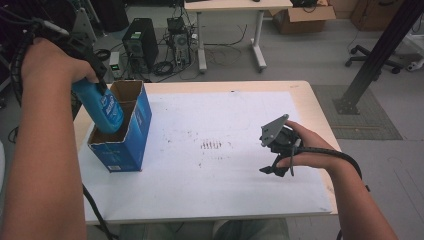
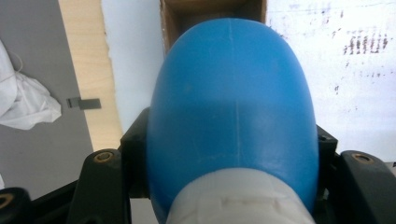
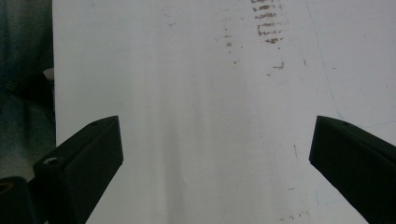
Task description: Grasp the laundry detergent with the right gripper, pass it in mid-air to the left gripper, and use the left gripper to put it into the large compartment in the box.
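A blue bottle (image 1: 106,111) with a white cap end (image 2: 238,198) hangs tilted, its lower part inside an open blue cardboard box (image 1: 131,135) at the table's left. My left gripper (image 1: 97,82) is shut on the bottle's upper part. In the left gripper view the bottle (image 2: 231,107) sits between both jaws, and the box's brown inside (image 2: 212,10) shows beyond it. My right gripper (image 1: 277,167) hovers low over the white sheet (image 1: 225,175) at the right. It is open, its jaws wide apart, with nothing between them (image 3: 215,144).
Faint brown marks (image 1: 211,145) dot the middle of the sheet. Beyond the table's far edge (image 1: 225,86) stand a computer tower (image 1: 140,42), cables, a second desk (image 1: 230,30) and a cardboard box (image 1: 302,15). A black post (image 1: 380,50) rises at the right.
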A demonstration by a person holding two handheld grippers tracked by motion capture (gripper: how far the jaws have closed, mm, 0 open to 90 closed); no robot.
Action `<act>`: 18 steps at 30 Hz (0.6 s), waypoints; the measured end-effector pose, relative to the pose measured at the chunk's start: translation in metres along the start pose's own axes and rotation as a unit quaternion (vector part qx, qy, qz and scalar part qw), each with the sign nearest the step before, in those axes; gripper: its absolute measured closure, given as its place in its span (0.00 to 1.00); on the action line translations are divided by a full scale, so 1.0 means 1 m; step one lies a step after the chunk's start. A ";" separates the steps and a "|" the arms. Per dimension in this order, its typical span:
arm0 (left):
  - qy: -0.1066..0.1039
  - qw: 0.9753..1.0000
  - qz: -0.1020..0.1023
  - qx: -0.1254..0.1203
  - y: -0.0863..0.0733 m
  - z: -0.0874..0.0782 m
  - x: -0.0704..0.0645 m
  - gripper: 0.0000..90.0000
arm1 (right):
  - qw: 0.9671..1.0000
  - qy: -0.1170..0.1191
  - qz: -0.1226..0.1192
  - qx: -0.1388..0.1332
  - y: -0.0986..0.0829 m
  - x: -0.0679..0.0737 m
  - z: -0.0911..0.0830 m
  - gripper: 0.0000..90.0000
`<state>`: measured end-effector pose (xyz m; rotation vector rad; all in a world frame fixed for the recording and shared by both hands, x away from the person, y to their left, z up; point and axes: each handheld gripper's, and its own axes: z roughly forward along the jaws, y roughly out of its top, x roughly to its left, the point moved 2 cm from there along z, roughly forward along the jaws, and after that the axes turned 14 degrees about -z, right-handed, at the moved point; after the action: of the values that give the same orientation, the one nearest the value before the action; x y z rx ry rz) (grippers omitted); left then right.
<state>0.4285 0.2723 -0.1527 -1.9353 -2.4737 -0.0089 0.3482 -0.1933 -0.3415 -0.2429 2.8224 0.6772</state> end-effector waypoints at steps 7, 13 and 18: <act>0.004 1.000 0.000 0.005 0.003 0.022 -0.002 0.43 | 1.000 -0.001 0.004 -0.002 -0.001 0.002 0.001 0.03; 0.006 1.000 0.002 0.017 0.004 0.039 -0.003 0.43 | 1.000 0.002 0.005 -0.006 -0.003 0.002 0.003 0.03; 0.008 1.000 0.005 0.018 0.005 0.052 -0.003 0.43 | 1.000 0.003 0.005 -0.009 -0.003 0.003 0.005 0.03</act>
<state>0.4342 0.2708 -0.2043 -1.9259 -2.4362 0.0183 0.3469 -0.1943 -0.3482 -0.2330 2.8261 0.7059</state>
